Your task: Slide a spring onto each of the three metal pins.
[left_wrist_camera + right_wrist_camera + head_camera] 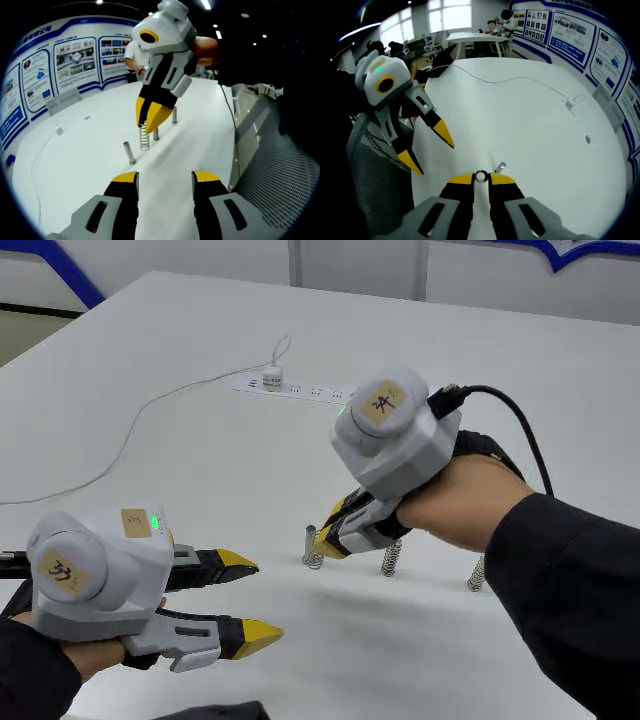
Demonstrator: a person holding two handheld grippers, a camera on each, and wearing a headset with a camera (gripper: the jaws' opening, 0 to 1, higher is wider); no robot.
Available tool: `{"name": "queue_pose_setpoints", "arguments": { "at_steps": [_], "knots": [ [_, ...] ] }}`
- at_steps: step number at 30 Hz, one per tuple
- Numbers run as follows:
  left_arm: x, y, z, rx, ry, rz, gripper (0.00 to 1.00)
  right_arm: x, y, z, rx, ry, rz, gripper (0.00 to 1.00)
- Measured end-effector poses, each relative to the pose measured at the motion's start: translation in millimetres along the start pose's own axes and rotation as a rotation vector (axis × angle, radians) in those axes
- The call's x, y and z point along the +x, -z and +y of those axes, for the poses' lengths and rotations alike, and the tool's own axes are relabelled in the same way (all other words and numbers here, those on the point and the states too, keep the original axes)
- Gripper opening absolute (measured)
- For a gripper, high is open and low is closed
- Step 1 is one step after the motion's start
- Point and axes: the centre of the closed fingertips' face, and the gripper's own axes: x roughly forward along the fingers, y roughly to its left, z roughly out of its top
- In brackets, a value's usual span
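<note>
Left gripper (265,600): jaws released, nothing held, kept near bare pin (309,540). Right gripper (150,119): clenched on spring (144,138), which is held just beside that pin.

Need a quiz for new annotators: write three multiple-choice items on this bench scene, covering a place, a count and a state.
1. Relative to the bare upright metal pin, the coiled metal spring in the right tool is: A around it; B beside it; C far behind it.
2. How many pins already carry a spring? A none; B one; C two.
3. The left tool is: A open; B shut on a spring; C shut empty.
Key: B, the left gripper view shows a gap between them; C, the head view shows two sprung pins; A, its yellow tips stand apart.
</note>
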Motion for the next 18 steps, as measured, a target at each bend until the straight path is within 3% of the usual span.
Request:
{"name": "queue_pose_setpoints", "arguments": {
  "at_steps": [8,18],
  "knots": [
    [0.0,-0.1,-0.4,0.003,0.0,0.001,0.44,-5.6,-14.0,-18.9,-0.032,0.041,0.001,0.12],
    [0.0,-0.6,-0.3,0.002,-0.002,-0.001,0.44,11.4,-14.5,-28.1,-0.035,0.032,0.032,0.12]
  ]
}}
